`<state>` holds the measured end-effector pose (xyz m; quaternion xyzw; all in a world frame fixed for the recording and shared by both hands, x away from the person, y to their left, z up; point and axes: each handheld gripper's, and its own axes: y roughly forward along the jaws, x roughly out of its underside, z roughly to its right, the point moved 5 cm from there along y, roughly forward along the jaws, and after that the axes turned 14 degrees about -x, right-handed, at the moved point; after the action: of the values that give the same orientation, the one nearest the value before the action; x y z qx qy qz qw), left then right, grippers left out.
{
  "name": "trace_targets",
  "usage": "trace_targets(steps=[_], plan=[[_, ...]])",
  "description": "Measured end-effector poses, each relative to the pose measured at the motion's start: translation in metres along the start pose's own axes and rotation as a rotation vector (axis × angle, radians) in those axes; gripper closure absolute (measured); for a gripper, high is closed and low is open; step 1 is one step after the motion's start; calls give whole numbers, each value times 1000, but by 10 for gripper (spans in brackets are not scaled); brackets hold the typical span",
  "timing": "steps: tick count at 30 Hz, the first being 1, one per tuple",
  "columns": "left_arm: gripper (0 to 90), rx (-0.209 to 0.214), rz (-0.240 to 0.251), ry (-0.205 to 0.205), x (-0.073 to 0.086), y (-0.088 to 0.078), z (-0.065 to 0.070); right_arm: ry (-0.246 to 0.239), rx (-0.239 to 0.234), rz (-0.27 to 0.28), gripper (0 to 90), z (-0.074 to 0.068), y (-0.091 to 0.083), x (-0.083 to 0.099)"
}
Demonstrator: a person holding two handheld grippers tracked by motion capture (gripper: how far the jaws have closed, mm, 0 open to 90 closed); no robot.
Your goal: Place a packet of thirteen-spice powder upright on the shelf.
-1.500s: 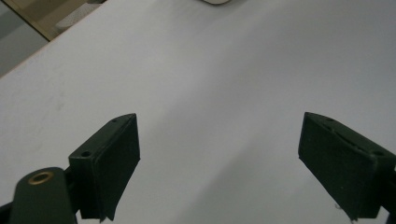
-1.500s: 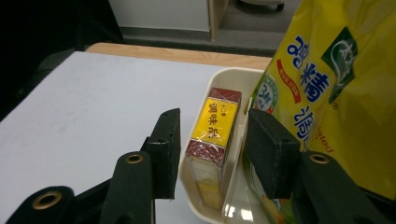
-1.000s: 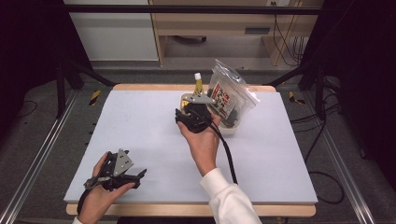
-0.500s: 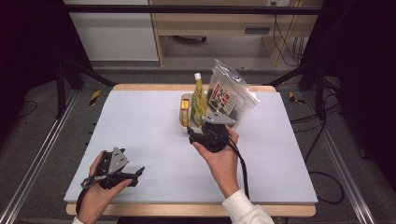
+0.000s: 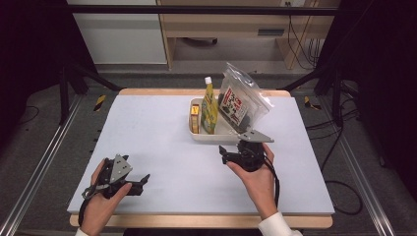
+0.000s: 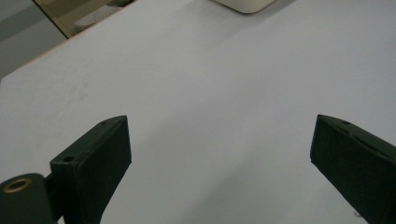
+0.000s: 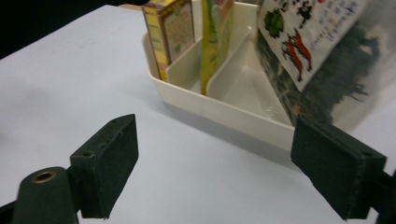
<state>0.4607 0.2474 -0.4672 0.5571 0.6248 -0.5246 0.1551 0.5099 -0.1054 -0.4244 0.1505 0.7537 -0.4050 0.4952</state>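
Upright, clear pouch (image 5: 241,104) with dark contents

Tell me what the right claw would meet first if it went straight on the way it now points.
Probably the near wall of the cream tray. The right claw stands open with nothing between its jaws, and bare table lies before the tray; depth is hard to judge.

Box (image 5: 195,119), bottle (image 5: 209,101), bag (image 5: 239,104) in tray (image 5: 223,136), L to R

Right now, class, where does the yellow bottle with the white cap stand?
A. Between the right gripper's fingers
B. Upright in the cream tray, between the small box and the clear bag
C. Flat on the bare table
B: the yellow bottle stands upright in the cream tray, with the small box on one side and the clear bag on the other.
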Motion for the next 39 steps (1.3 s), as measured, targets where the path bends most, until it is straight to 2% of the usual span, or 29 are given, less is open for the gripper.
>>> trace_targets(steps=[8,11,22,26,30,32,35,37,39], plan=[[46,-14,3,-25,2,1,-4,-5,31,-24,97,24,-17,19],[46,-23,9,-20,2,2,-7,-2,44,-31,85,33,-24,26],[46,-38,-3,-30,6,4,-12,-45,108,-79,69,65,-45,55],[46,-50,-29,-42,10,6,-16,-24,116,-96,78,78,-51,66],[46,-58,-27,-66,11,7,-20,14,125,-102,78,89,-55,76],[46,-63,-24,-75,12,7,-22,23,126,-108,73,91,-57,79],[47,-65,-22,-92,12,7,-24,12,132,-135,73,94,-60,86],[46,-68,-23,-97,13,7,-25,32,133,-151,75,94,-61,90],[46,-69,-26,-99,13,7,-26,30,139,-161,81,96,-63,94]])
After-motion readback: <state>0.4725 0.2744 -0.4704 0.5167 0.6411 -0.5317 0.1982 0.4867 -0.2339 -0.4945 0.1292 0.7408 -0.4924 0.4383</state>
